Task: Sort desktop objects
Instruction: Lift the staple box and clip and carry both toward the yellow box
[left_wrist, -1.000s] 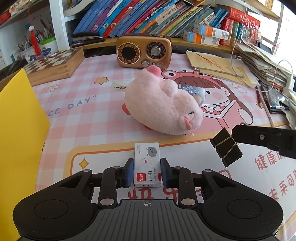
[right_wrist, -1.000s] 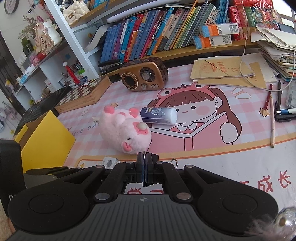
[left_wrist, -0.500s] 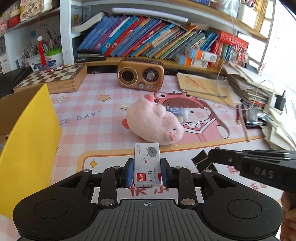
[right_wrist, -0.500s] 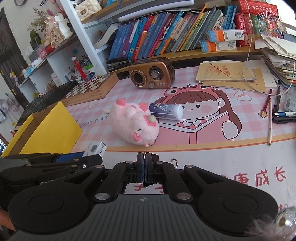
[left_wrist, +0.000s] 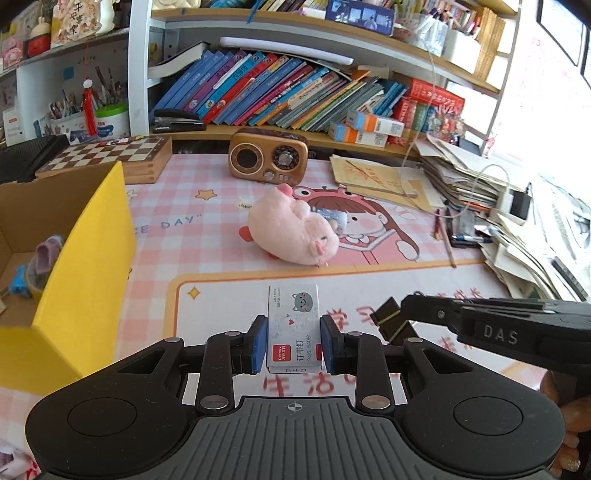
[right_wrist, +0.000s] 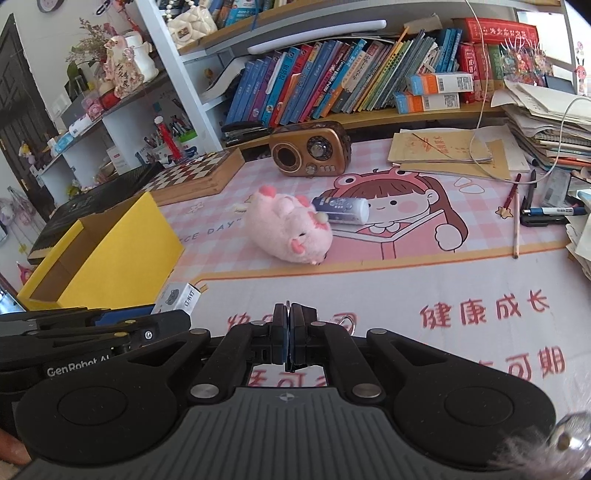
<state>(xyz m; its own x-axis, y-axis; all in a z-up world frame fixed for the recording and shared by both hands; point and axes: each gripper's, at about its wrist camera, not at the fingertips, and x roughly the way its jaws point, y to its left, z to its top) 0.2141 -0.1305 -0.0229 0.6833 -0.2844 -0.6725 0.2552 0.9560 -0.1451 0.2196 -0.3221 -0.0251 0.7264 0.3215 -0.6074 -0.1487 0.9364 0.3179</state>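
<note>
Left wrist view is riding just behind the left gripper (left_wrist: 294, 345), raised above the desk mat (left_wrist: 221, 295) and facing the bookshelf (left_wrist: 280, 96) at the back. It is sitting close to the yellow box (left_wrist: 88, 266) at its left edge and looking down into it. Right wrist view is sitting behind the right gripper (right_wrist: 288, 341), looking along its fingers and angling leftward across the same mat. Both are taking in the pink plush pig (left_wrist: 291, 236) mid-frame, the gold radio (left_wrist: 267, 157) behind it, the chessboard (left_wrist: 107, 153) and the box. Each is catching the other gripper: the right one is reaching in from the left view's right side, the left one from the right view's lower left.
</note>
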